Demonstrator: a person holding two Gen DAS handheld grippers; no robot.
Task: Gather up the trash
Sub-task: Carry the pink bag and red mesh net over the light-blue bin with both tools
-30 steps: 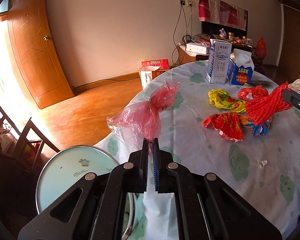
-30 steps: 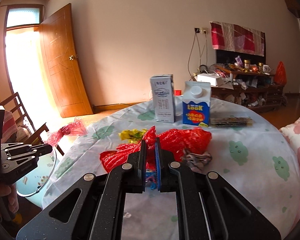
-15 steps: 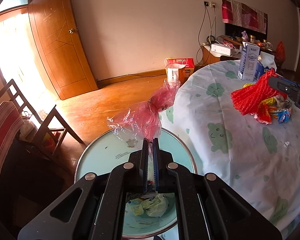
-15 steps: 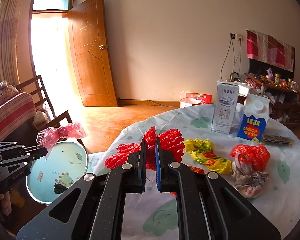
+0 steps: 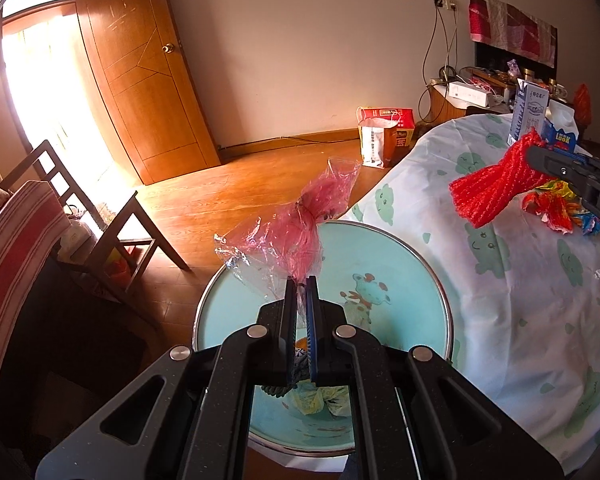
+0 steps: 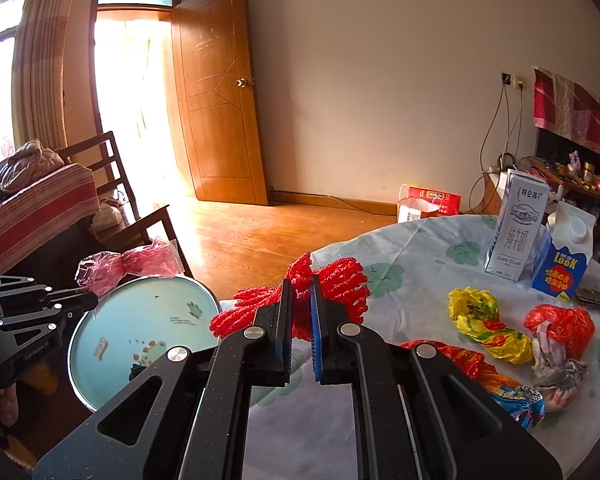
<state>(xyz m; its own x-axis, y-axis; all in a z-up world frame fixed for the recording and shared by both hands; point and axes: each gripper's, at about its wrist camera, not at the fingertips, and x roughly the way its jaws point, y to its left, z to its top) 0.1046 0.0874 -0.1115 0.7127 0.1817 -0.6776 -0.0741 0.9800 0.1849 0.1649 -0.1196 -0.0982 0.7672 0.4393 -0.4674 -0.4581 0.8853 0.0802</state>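
Closest in, the left gripper (image 5: 301, 284) had its jaws pinched tight on a crinkly pink plastic bag (image 5: 296, 228), and the bag stuck up from the fingers right over a round pale blue basin (image 5: 384, 256) with a metal rim and a cartoon giraffe printed inside. A bit of crumpled yellowish trash (image 5: 320, 398) already lay in the bottom of that basin, partly hidden behind the gripper body. The basin sat low on the wooden floor, just beside the near-left edge of the table. The right gripper (image 6: 300, 286) was clamped narrow on a red mesh net bag (image 6: 340, 288), holding it above the table's left edge, close to the basin but not over it as far as I could tell. On the white tablecloth with green cloud faces (image 6: 420, 264), to the right of the net, lay a yellow crumpled bag (image 6: 480, 324), a red bag knotted with some grey cloth (image 6: 560, 336) and a colourful wrapper (image 6: 500, 384) nearest the camera. Further back stood a tall white milk carton (image 6: 516, 224) and, touching its right side, a blue "Look" carton (image 6: 564, 252). Way back, a red and white paper shopping bag (image 6: 424, 200) sat on the floor by the wall, and the wooden door (image 6: 216, 92) stood open with sunlight pouring in.
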